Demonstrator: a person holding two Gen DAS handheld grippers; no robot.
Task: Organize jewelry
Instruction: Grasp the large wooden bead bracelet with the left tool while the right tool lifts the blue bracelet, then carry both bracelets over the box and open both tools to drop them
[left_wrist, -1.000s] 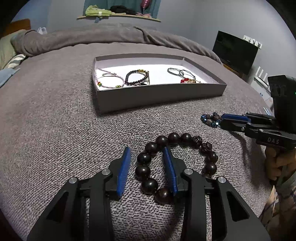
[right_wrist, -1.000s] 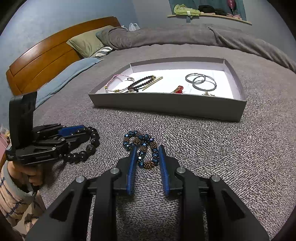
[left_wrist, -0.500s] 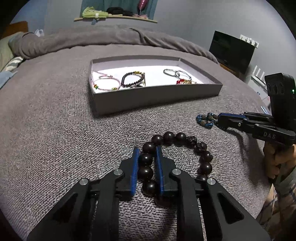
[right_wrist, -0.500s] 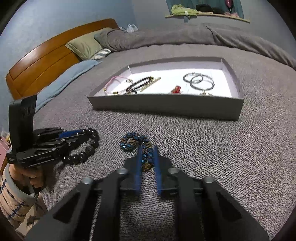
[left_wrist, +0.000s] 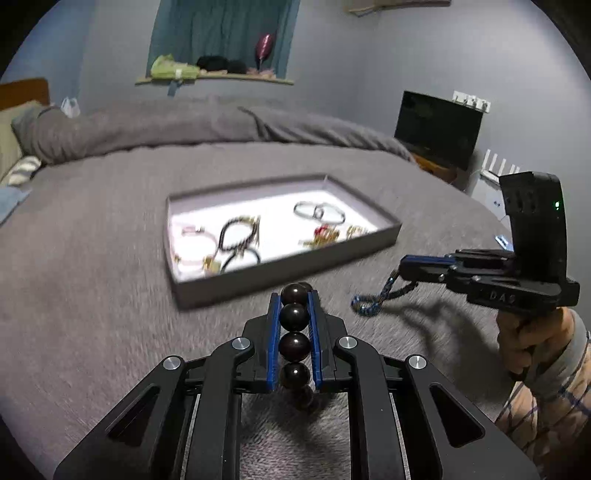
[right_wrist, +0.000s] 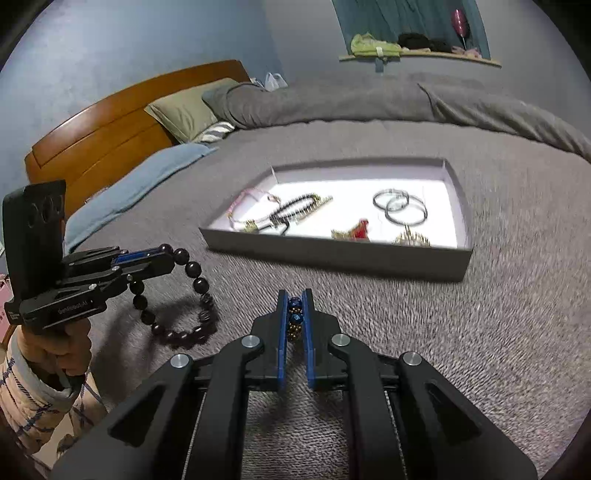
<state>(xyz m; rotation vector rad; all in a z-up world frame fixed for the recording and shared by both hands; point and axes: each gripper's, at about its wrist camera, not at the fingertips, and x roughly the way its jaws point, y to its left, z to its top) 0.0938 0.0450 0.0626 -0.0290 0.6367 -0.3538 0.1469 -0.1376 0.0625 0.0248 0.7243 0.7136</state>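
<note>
Left wrist view: the left tool (left_wrist: 294, 301) is clamped on a dark wooden-bead bracelet (left_wrist: 294, 332), round glossy beads that hang limp; pinching across beads suits it. The right tool (right_wrist: 295, 306) grips a small blue beaded bracelet (right_wrist: 294, 317), light and floppy. Ahead on the bed (right_wrist: 498, 295) lies the grey tray (right_wrist: 332, 258).

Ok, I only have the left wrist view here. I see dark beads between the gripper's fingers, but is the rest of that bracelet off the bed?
Observer: The right wrist view shows the dark bead bracelet hanging as a full loop from the left gripper. Its lowest beads are down at the blanket; I cannot tell whether they clear it.
Operator: And how does the right gripper hold the blue one?
Observer: Its own view shows the blue bead bracelet pinched between the closed fingers, near their tips.
</note>
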